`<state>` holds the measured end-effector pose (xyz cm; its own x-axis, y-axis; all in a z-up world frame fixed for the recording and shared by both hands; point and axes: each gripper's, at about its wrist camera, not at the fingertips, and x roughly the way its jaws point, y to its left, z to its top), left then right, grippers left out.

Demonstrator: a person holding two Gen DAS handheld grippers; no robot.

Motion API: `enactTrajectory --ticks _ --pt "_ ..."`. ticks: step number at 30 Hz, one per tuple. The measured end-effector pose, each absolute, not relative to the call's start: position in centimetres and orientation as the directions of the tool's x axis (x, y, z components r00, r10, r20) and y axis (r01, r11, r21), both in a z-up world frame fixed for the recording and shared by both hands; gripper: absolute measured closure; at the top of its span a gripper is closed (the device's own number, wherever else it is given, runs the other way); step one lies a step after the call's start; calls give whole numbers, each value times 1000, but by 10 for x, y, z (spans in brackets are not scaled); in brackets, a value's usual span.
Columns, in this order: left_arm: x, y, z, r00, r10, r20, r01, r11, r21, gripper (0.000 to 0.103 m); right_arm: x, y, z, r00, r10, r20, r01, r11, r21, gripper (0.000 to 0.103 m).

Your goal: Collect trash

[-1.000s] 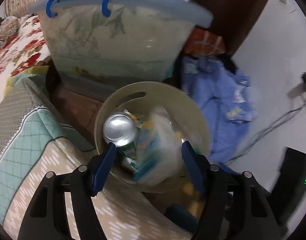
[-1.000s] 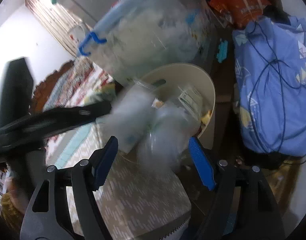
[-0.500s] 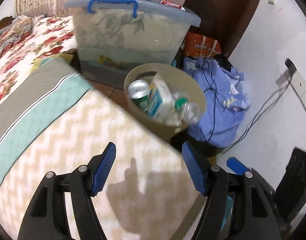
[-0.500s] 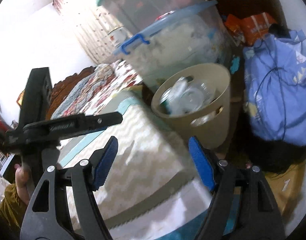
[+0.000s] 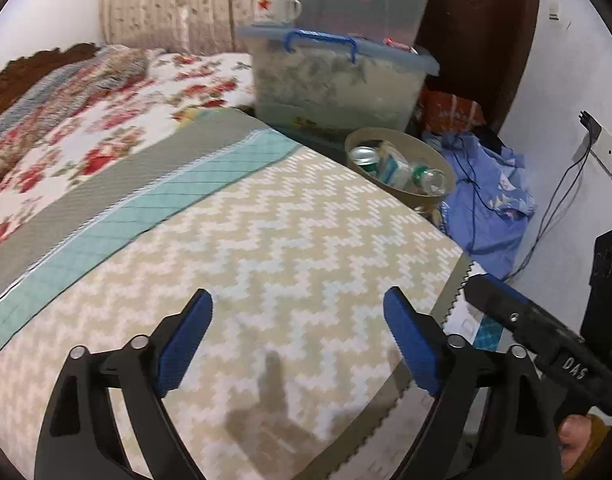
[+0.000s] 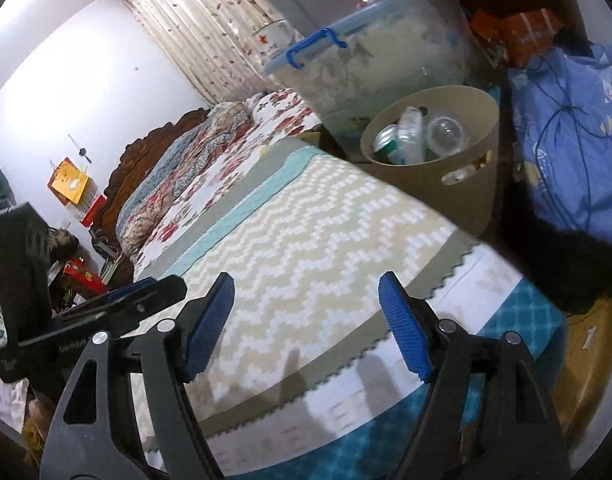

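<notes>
We see the bin [image 5: 402, 200] beside the bed holding can [image 5: 364, 155], carton, bottle. Left gripper [image 5: 297, 336] and right gripper [image 6: 306, 324], jaws just widening, are released and empty over the bedspread [image 5: 265, 240]; no trash left there.

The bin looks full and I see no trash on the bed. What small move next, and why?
Probably sweep both views along the bed: the left gripper and right gripper are open and empty, and the can and bottle already lie in the bin.

both wrists: over bed [image 5: 297, 240], facing down | shared: bin [image 6: 458, 184]
</notes>
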<state>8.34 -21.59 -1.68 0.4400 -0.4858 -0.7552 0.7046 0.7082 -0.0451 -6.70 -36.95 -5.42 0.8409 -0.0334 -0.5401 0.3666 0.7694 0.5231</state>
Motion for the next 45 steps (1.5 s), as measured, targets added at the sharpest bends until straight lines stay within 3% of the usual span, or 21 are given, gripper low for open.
enactTrajectory --ticks 5,21,28,45 --pt "69 -180 -6 505 -477 -719 668 743 -24 9 -73 -341 -44 841 -42 -539 355 795 492 19" --pt "51 -128 2 581 -393 -712 581 814 24 9 -83 -305 -30 835 -112 -539 388 815 431 4" --pt "49 -126 3 540 -392 -745 590 808 3 9 -81 -309 -32 822 -122 -557 420 790 447 4" --pt "39 -128 28 712 -258 -652 460 874 157 9 -87 -307 -28 844 -119 -523 390 806 445 4"
